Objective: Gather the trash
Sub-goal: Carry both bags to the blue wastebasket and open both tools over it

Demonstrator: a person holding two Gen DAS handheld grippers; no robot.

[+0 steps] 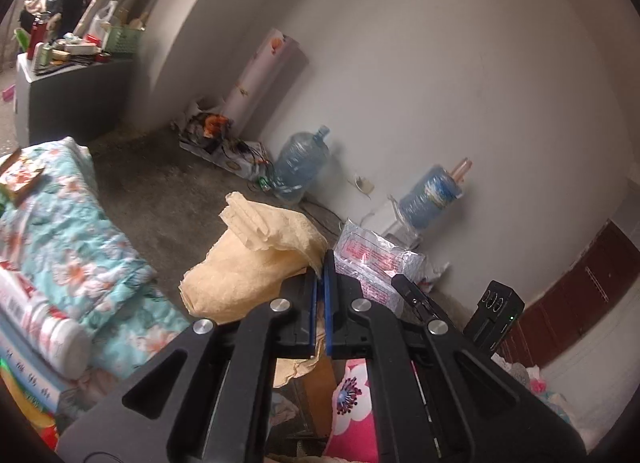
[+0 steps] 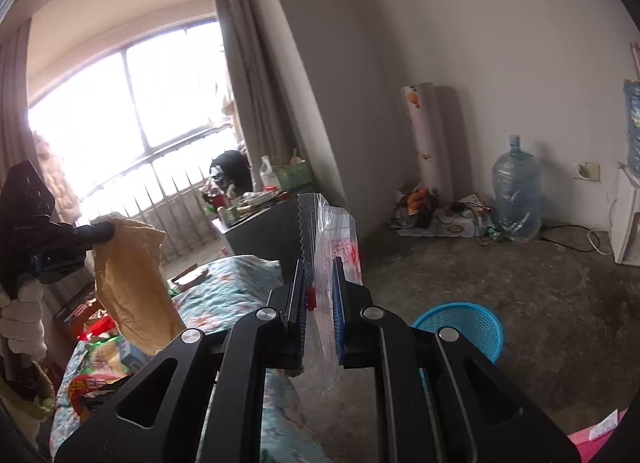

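In the left wrist view the left gripper fills the lower centre of the frame, its two blue-lined fingers pressed nearly together and pinching a crumpled yellow paper towel, which bulges out to the left of the fingers and hangs slack below them. Just to the right of it the right gripper shows only as a black fingertip with a clear plastic wrapper printed in red held up against it. In the right wrist view the right gripper sits at lower centre, its jaws almost closed with only a thin gap, and the clear plastic wrapper is clamped between them, its zigzag-cut edge standing up above the fingertips and its tail hanging beneath. At the left edge of that frame the left gripper holds the yellow paper towel in the air over a floral quilt. A blue mesh basket stands on the concrete floor at lower right, just beside the right gripper's finger.
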